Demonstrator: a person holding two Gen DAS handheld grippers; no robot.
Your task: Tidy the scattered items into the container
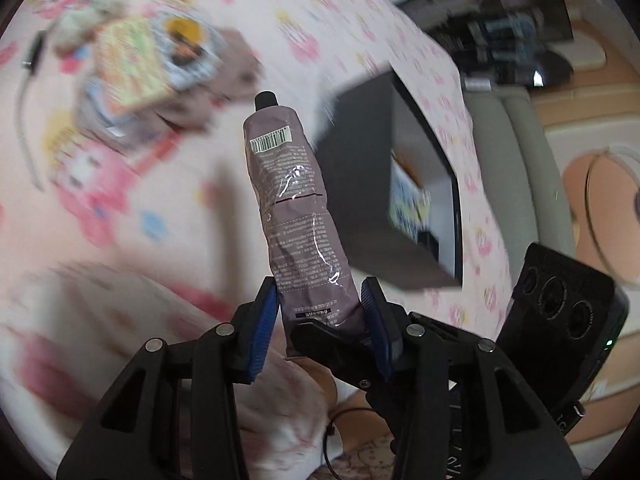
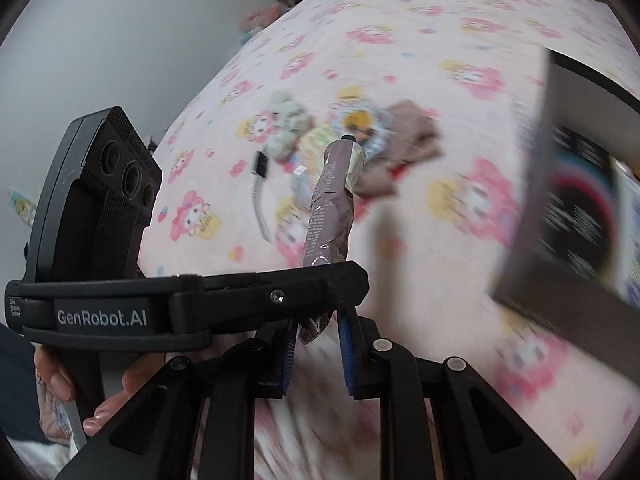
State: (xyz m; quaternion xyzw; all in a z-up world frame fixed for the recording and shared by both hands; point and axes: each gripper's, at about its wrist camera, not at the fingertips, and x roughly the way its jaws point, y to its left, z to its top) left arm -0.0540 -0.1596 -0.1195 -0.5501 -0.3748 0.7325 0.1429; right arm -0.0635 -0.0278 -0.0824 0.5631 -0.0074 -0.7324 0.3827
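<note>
A crumpled mauve tube [image 1: 296, 208] with a black cap and a barcode stands upright in the air above the pink bed. In the left wrist view the other gripper's black jaw crosses its base, and my left gripper's [image 1: 320, 312] blue pads flank it. In the right wrist view the tube [image 2: 328, 208] rises past the left gripper's arm [image 2: 192, 300], and its bottom end sits between my right gripper's [image 2: 318, 354] pads. A dark box container [image 1: 384, 184] stands open to the right and also shows in the right wrist view [image 2: 572, 220].
A pile of scattered items [image 2: 344, 136] lies on the pink patterned bedspread [image 2: 400, 40]: a plush toy [image 2: 286, 124], a watch [image 2: 260, 184], flat packets and a brown cloth [image 2: 404, 136]. A grey wall [image 2: 100, 32] is to the left; the floor [image 1: 580, 92] lies beyond the bed edge.
</note>
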